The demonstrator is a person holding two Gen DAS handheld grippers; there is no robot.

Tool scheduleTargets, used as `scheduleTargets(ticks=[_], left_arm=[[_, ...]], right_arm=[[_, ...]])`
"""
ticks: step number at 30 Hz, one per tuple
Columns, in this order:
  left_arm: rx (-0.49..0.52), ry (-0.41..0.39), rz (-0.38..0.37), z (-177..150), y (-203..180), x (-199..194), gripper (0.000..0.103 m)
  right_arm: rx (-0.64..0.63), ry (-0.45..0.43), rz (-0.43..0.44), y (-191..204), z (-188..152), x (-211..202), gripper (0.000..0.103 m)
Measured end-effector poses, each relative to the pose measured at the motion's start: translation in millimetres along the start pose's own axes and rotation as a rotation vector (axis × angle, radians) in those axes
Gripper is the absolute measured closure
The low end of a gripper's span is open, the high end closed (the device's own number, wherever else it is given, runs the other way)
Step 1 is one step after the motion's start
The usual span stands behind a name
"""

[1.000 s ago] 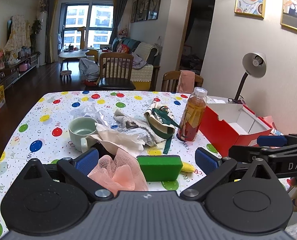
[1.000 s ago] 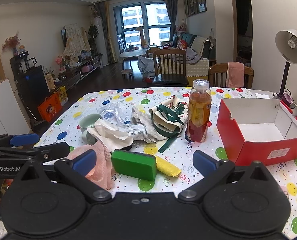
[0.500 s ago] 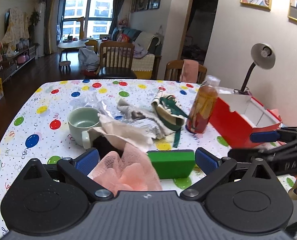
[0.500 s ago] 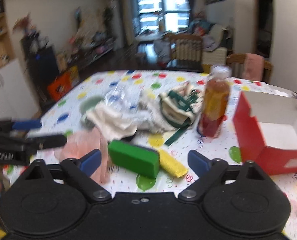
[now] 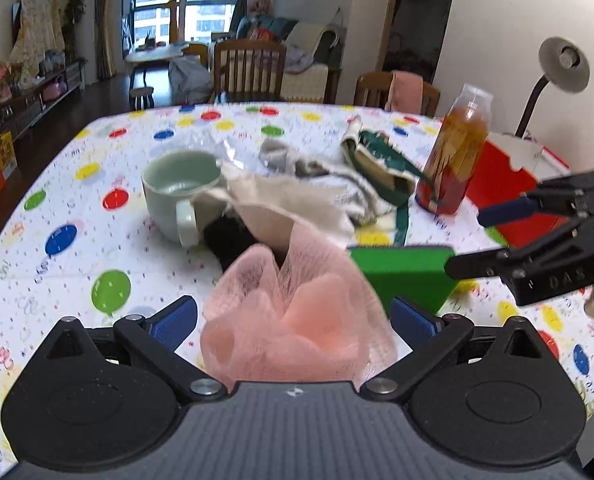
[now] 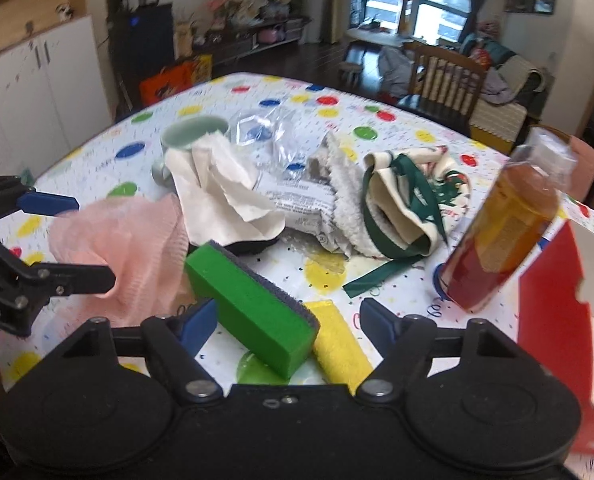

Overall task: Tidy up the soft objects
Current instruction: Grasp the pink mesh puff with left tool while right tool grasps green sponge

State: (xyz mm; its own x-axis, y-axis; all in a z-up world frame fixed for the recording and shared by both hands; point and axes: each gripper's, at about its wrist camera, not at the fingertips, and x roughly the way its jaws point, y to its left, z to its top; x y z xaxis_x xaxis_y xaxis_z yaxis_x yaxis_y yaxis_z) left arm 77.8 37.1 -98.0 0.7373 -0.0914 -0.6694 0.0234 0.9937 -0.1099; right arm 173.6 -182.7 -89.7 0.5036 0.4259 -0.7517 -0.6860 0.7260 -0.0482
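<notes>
Jaws of right gripper [image 6: 287, 322] closing, straddling green sponge [image 6: 253, 312], pads not touching. Left gripper [image 5: 293, 316] spread around pink mesh puff [image 5: 297, 320], 9 o'clock of the sponge.

The pink mesh [image 5: 297, 320] hides most of a black thing [image 5: 229, 240] under the cloth [image 5: 281, 208], can't tell what it is. Red box [image 6: 557, 300] is cut off at the right edge, bottle [image 6: 505, 232] is smeared by blur.

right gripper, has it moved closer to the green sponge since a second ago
Yes. The right gripper has come down toward the green sponge, which now sits between its fingers; its jaws have just been closing, not yet pressing it.
</notes>
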Motion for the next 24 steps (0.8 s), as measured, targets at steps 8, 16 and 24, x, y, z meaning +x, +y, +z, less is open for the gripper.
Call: scheduleTargets(ticks=[8,16,24], left_arm=[[0.014,0.113,0.035,-22,0,30,0.001],[-0.013,0.152,0.059,-32,4,44,0.01],[-0.038,0.136,0.045,-26,8,41,0.041]], right_arm=[[-0.145,0.111,0.045,5,10,41,0.031],[-0.212,0.145,0.083,16,9,57,0.045],[-0.196,0.132,0.099,19,7,47,0.063]])
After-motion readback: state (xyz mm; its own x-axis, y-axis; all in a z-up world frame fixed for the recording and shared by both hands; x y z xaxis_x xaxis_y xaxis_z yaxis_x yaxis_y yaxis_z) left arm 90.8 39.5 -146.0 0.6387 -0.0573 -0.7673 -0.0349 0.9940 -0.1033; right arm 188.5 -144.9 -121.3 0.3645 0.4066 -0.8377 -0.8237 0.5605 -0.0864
